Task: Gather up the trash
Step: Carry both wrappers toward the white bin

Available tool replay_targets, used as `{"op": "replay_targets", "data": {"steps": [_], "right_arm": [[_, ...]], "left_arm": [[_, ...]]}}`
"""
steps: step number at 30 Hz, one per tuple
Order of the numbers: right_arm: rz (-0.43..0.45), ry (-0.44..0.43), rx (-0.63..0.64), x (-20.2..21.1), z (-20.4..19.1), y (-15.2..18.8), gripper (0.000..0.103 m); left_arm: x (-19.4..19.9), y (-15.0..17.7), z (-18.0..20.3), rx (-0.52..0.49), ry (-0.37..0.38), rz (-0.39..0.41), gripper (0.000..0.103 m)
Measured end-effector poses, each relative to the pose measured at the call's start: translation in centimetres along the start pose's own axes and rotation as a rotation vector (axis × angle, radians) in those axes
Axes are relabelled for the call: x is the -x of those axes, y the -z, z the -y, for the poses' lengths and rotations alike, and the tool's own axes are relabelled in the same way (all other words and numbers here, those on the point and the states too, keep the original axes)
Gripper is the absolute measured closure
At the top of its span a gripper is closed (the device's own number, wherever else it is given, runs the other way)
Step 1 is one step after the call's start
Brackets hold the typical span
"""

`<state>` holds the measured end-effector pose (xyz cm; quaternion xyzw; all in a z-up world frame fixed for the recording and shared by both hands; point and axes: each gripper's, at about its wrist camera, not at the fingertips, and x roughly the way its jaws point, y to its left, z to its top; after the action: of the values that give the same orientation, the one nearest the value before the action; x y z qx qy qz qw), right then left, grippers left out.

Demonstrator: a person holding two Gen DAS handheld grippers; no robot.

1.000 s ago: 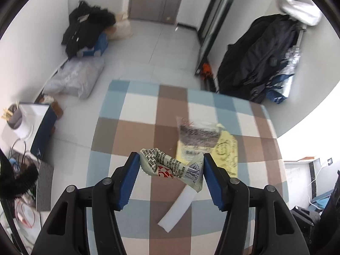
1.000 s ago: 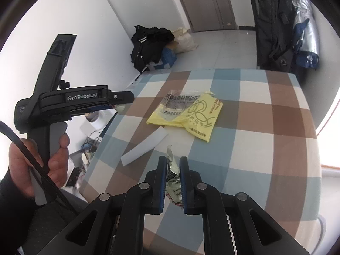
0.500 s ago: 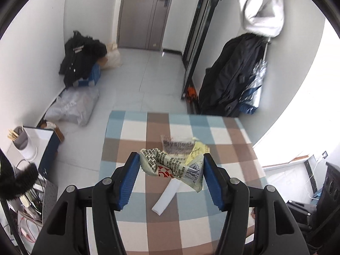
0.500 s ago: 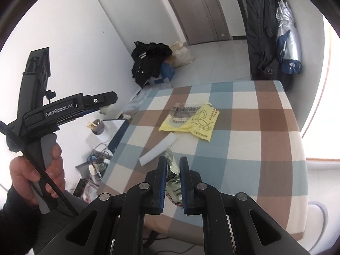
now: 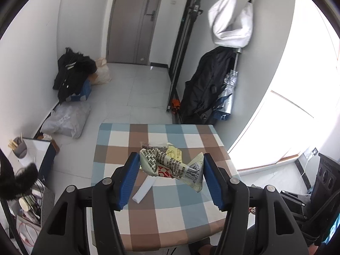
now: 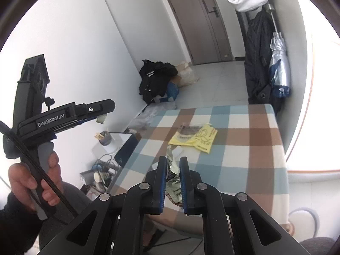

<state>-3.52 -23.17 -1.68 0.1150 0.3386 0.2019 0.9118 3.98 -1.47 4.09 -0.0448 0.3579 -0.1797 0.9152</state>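
The left tongs (image 5: pixel 171 171) stood about half open, and they gripped a crumpled wrapper (image 5: pixel 170 165) end to end between their blue pads. The right tongs (image 6: pixel 172 178) were nearly shut, and they pinched a thin, flat wrapper (image 6: pixel 173 176) between their pads. Both pieces of trash were up in the air, above the near part of the checked worktop (image 6: pixel 250 148).

More trash lay on the worktop. A yellow bag (image 6: pixel 200 138) sat near the middle of the worktop, with a clear packet (image 6: pixel 188 130) on top of it at its far left corner. A white paper strip (image 5: pixel 145 189) lay on the worktop too, nearer to the person than the yellow bag.

The step in hand looked like carrying, since both tongs were full and lifted off the worktop. I think the next move needs a bin or bag to drop the two wrappers into. No bin showed in either view, so I cannot tell where one was. After that, each pair of tongs would need to open wide, let go, and go to the worktop for the yellow bag, the clear packet and the white strip.
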Motion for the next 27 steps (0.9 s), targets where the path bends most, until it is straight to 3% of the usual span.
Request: {"op": "replay_targets", "data": {"steps": [4, 10, 19, 27], "right_arm": [[0.063, 0.0, -0.008, 2.3, 0.8, -0.5, 0.092], [0.156, 0.021, -0.011, 6.6, 2.5, -1.7, 0.092], [0.263, 0.116, -0.039, 13.5, 7.3, -2.7, 0.092], [0.299, 0.246, -0.104, 18.1, 13.1, -1.2, 0.092]], "left_arm": [[0.8, -0.2, 2.4, -0.054, -0.003, 0.027, 0.047], [1.3, -1.0, 6.1, -0.083, 0.054, 0.046, 0.047], [-0.3, -1.8, 11.6, -0.135, 0.101, 0.033, 0.047], [-3.5, -1.6, 19.1, -0.219, 0.246, -0.059, 0.047]]}}
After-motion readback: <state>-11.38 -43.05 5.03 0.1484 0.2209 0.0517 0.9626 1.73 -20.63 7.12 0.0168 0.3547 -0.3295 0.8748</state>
